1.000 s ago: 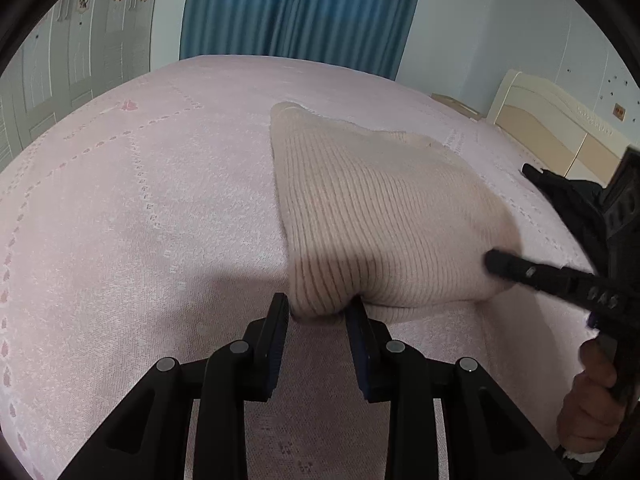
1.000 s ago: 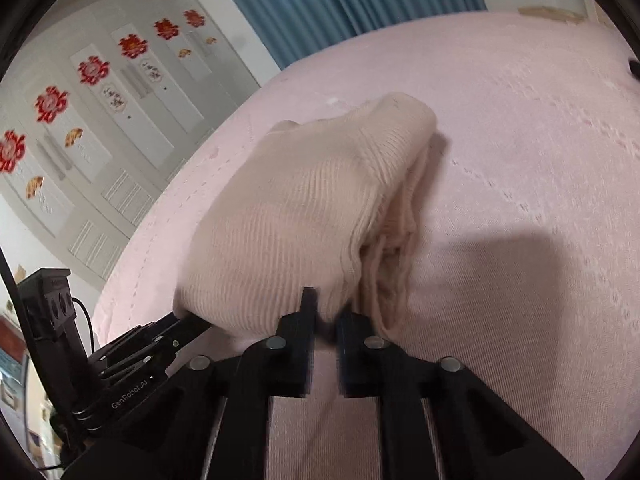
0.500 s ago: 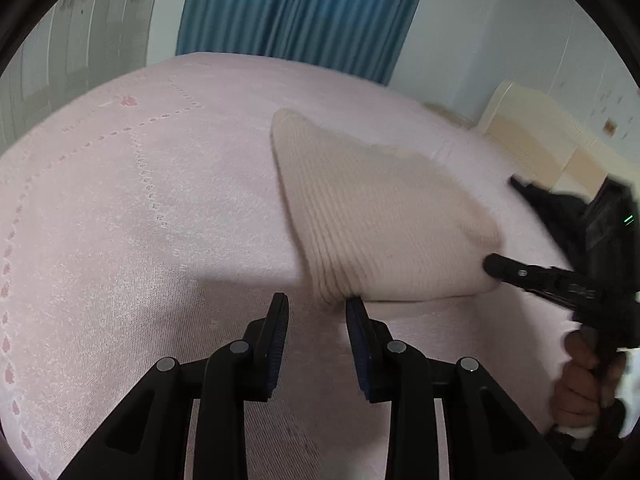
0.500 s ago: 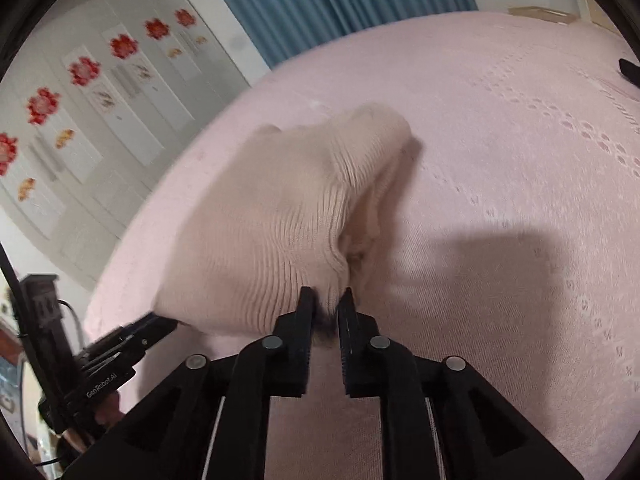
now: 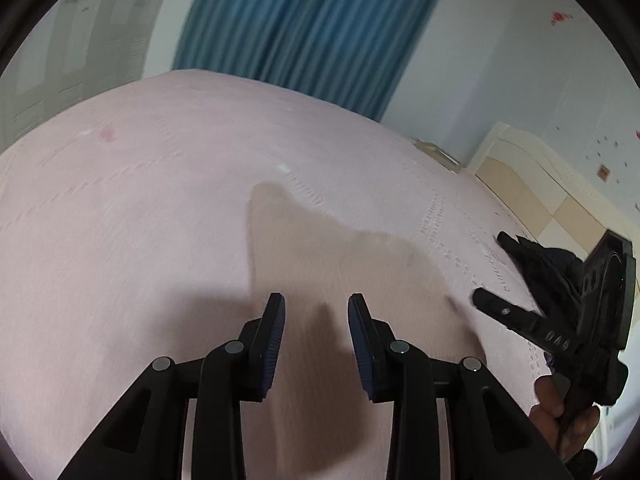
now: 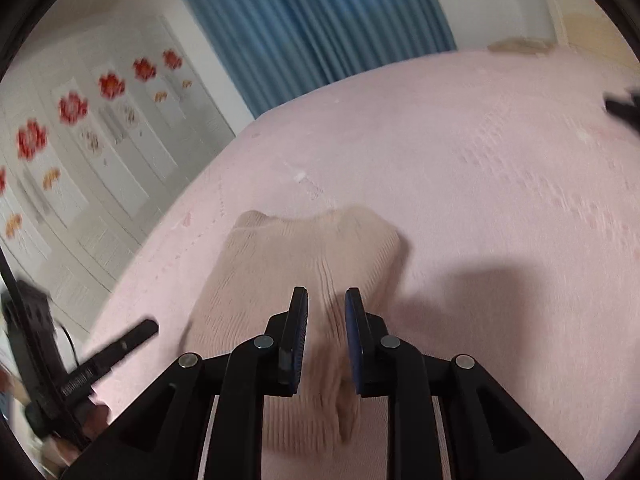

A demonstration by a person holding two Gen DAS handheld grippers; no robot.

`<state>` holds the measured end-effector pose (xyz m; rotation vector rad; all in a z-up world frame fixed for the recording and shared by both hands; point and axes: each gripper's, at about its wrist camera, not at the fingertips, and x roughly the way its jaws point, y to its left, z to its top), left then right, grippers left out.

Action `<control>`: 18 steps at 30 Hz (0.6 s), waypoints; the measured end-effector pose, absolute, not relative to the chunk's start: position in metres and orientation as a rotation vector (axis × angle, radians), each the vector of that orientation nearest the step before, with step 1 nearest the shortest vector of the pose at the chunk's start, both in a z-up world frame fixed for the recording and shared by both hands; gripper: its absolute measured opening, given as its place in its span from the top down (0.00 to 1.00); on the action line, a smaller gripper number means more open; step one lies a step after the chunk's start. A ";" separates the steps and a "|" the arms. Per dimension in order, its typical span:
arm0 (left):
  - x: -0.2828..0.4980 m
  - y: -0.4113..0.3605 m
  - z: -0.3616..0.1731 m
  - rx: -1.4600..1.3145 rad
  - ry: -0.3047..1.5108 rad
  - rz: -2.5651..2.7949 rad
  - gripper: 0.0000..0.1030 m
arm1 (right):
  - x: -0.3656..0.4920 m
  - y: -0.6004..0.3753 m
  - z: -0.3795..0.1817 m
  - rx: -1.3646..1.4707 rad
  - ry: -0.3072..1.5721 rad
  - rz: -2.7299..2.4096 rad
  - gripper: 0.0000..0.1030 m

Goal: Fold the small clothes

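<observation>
Grippers both off the cloth. I see the left gripper (image 5: 316, 312) with jaws part open and opening a little, nothing pinched; the beige knit garment (image 5: 340, 264) lies below and beyond them on the pink bedspread (image 5: 132, 208). The right gripper (image 6: 326, 308) has a narrower gap, jaws opening, ribbed knit visible through it but not clamped.

Left view alone shows a cream headboard (image 5: 532, 184), a black item (image 5: 536, 256) on the bed, and a hand (image 5: 564, 420) around the right gripper's handle. Right view alone shows white doors with red flower stickers (image 6: 72, 108).

Garment: fine ribbed knit, folded, rounded corners. Bedspread: eyelet-patterned. Blue pleated curtain (image 5: 304, 28) behind.
</observation>
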<state>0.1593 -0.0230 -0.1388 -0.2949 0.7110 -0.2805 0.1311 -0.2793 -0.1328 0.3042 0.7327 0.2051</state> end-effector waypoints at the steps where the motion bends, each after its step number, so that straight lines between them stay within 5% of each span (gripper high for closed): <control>1: 0.172 -0.032 -0.140 -0.257 0.724 -0.292 0.70 | 0.138 -0.273 -0.132 0.262 0.733 0.199 0.81; 9: 0.178 -0.052 -0.178 -0.127 0.764 -0.321 0.68 | 0.161 -0.249 -0.172 0.033 0.790 0.174 0.81; 18: 0.182 -0.059 -0.180 -0.100 0.757 -0.328 0.67 | 0.182 -0.261 -0.182 0.084 0.867 0.117 0.81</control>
